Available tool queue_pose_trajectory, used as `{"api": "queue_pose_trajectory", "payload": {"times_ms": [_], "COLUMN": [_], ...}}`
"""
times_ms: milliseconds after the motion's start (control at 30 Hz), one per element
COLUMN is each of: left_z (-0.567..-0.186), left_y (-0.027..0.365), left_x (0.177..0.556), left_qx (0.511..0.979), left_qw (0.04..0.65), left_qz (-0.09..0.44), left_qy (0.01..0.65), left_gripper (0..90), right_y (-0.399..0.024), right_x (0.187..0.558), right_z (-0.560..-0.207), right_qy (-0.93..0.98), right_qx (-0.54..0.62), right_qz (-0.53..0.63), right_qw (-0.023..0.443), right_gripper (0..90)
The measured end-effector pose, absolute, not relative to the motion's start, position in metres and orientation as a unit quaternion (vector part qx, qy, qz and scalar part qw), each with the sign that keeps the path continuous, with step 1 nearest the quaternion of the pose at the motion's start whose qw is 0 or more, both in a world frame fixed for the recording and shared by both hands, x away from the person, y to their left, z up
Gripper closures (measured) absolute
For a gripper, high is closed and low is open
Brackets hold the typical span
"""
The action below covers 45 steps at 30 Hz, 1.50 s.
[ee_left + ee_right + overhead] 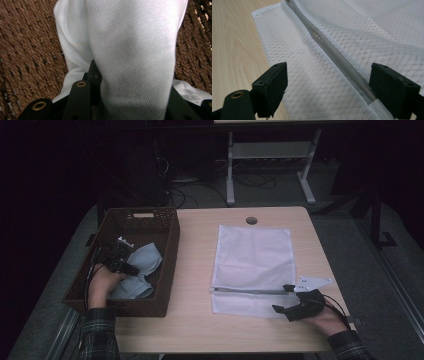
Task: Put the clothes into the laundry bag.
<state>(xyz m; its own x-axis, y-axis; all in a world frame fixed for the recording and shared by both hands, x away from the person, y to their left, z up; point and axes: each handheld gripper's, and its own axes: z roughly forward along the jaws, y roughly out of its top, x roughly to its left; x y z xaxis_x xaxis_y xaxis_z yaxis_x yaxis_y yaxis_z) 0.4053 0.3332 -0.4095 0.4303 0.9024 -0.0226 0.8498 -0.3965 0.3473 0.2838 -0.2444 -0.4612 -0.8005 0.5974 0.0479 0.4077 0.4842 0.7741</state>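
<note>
A pale white cloth (145, 260) lies bunched inside a brown woven basket (170, 250) at the table's left. My left gripper (131, 269) reaches down into the basket and is shut on a fold of that cloth (130, 50), which bulges up between the black jaws (130, 100). A white mesh bag (252, 255) lies flat in the middle of the table, its grey zipper (250, 291) running across near the front. My right gripper (283, 298) rests at the zipper's right end, open. Its jaws (329, 85) stand wide on either side of the zipper (332, 52), holding nothing.
The light wooden table (195, 320) has a cable hole (251, 220) at its back edge. The basket's weave (27, 50) surrounds the cloth. A white desk frame (270, 155) and cables stand on the dark floor behind.
</note>
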Motion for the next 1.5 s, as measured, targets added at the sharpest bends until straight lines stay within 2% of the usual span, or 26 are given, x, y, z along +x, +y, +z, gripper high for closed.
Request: {"api": "queue_pose_trajectory", "payload": {"times_ms": [267, 800, 1200, 1500], "left_z": [-0.391, -0.347, -0.308, -0.290], "left_y": [0.342, 0.331, 0.325, 0.304], "left_x": [0.396, 0.382, 0.376, 0.372], "left_qx": [0.830, 0.833, 0.838, 0.855], "left_qw": [0.215, 0.258, 0.315, 0.312], "left_qz": [0.083, 0.109, 0.085, 0.087], "left_qy": [0.507, 0.477, 0.438, 0.406], "left_gripper": [64.8, 64.9, 64.9, 65.0], "right_y": [-0.246, -0.248, -0.250, -0.250], "right_x": [0.284, 0.284, 0.284, 0.284], "right_z": [-0.461, -0.459, -0.458, -0.458], "right_qy": [0.853, 0.850, 0.845, 0.844], "right_qx": [0.295, 0.298, 0.302, 0.300], "right_qz": [0.414, 0.418, 0.426, 0.429], "right_qw": [0.114, 0.118, 0.116, 0.117], "right_gripper": [14.9, 14.9, 14.9, 14.9]}}
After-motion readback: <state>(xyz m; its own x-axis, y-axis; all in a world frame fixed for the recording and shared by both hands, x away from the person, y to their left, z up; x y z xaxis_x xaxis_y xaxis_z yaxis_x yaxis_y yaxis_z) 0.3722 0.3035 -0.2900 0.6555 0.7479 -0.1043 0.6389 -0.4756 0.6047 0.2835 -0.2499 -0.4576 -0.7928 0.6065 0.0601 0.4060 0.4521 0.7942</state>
